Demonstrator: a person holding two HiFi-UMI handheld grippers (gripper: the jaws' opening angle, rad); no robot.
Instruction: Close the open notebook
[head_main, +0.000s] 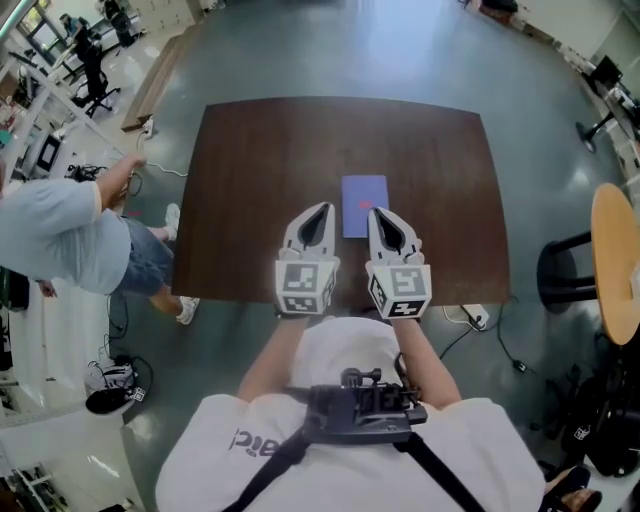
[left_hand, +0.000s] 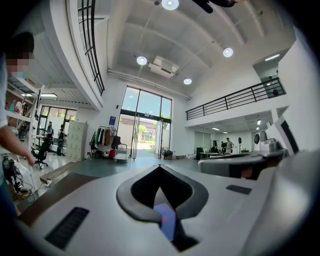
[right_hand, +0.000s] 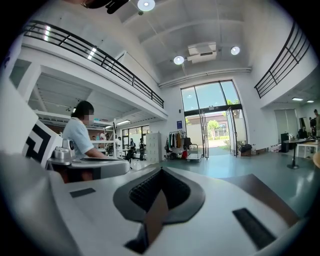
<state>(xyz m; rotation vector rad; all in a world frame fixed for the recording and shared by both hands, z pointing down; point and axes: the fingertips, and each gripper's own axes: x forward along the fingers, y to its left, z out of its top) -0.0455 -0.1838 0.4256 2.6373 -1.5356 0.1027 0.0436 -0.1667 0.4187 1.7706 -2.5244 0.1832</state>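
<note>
Head view showed a dark brown desk (head_main: 260, 170) with one blue notebook (head_main: 364, 203) lying flat near its middle. The notebook looked closed, cover up, though it was small in frame. A red mark (head_main: 360, 203) sat on the cover; what it was could not be made out.

The left hand-held gripper (head_main: 320, 210) and right hand-held gripper (head_main: 376, 213) hovered side by side over the desk's near half. They were apart from each other, pointing away from the person and roughly level. Each carried its marker cube at the rear. The notebook lay between and just beyond their tips in that view, and neither touched it.

Left gripper view: jaws pressed together at the tips, nothing held. A slice of the notebook (left_hand: 167, 220) showed below through the gap behind the tips.

Right gripper view: jaws likewise together at the tips and empty, with only brown desk surface (right_hand: 155, 220) visible through the gap.

A bystander (head_main: 55, 240) in a light blue shirt and shorts stood off the desk's left side, leaning away. A round wooden table (head_main: 615, 262) and a black stool (head_main: 567, 272) stood at the picture's right on the grey floor (head_main: 350, 50).
</note>
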